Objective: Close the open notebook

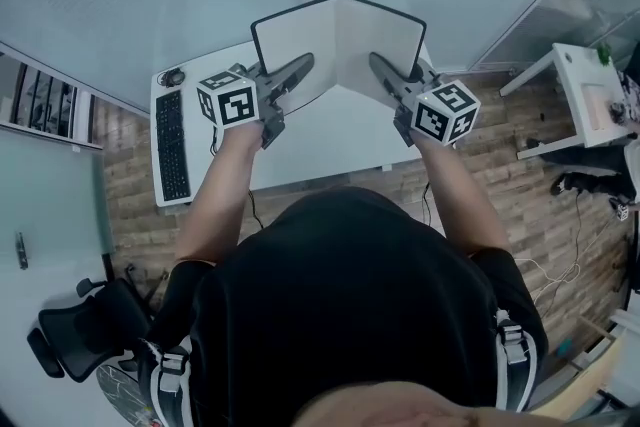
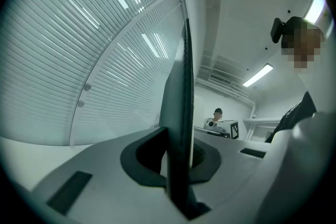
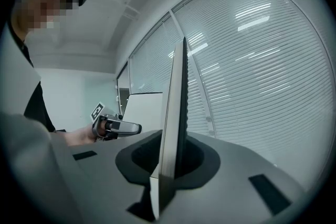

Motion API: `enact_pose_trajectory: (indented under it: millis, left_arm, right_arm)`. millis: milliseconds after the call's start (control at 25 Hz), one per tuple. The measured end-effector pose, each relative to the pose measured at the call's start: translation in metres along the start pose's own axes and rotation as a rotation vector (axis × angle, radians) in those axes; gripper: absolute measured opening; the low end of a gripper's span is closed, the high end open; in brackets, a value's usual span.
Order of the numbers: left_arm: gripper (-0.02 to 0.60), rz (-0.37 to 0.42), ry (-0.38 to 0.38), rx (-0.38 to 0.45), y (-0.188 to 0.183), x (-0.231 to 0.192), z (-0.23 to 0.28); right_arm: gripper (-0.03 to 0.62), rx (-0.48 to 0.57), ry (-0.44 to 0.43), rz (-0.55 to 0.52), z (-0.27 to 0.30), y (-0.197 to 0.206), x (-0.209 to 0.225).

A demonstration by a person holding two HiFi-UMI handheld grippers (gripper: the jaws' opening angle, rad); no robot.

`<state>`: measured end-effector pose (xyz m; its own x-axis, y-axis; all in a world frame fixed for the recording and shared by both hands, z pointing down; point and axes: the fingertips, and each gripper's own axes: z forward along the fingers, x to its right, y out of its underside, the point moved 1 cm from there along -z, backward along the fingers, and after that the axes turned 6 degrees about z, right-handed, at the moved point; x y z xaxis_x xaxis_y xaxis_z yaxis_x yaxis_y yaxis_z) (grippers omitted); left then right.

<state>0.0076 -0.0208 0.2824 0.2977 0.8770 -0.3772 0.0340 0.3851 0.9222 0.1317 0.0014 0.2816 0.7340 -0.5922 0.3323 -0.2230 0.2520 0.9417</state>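
The large black-covered notebook (image 1: 340, 40) with white pages sits at the upper centre of the head view. It is raised above the white worktop (image 1: 320, 150) and stands half open in a V, with its spine away from the person and its two covers spreading toward them.

The left gripper (image 1: 298, 67) has the cover on the left of the frame, and the right gripper (image 1: 382, 67) has the cover on the right. Both point level. In the left gripper view the notebook cover (image 2: 181, 113) runs edge-on up the middle of the frame, and the grey fingers (image 2: 94, 170) are closed against it on both sides. The right gripper view shows the same hold. There the fingers (image 3: 247, 165) are pressed onto a thin cover (image 3: 176, 113), with its white inner face to the left and its dark outer face to the right. The other gripper and the far cover show at centre left of that view.

A black keyboard (image 1: 172, 145) lies along the worktop's left end. A black office chair (image 1: 85, 330) stands at lower left on the wood-pattern floor (image 1: 130, 200). A second white table (image 1: 585, 85) is at the right edge, and slatted blinds (image 2: 68, 60) fill the background.
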Motion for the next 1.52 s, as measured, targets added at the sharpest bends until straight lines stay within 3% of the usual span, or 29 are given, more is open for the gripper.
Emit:
enact_pose_trajectory:
  millis: [560,920,1520]
  left_arm:
    - [0.038,-0.033,-0.029,-0.028,-0.005,-0.032,0.106]
    - [0.038,-0.116,0.002,0.020,-0.003,-0.037,0.109]
    - [0.038,-0.189,-0.034,0.051,0.011,-0.051,0.109]
  right_arm:
    - [0.077,-0.024,-0.046,0.036,-0.011,-0.018,0.116]
    - [0.083,-0.035,-0.082,0.032,-0.010,-0.016,0.135]
    - [0.097,-0.075,-0.091,0.065,-0.001,-0.002,0.150]
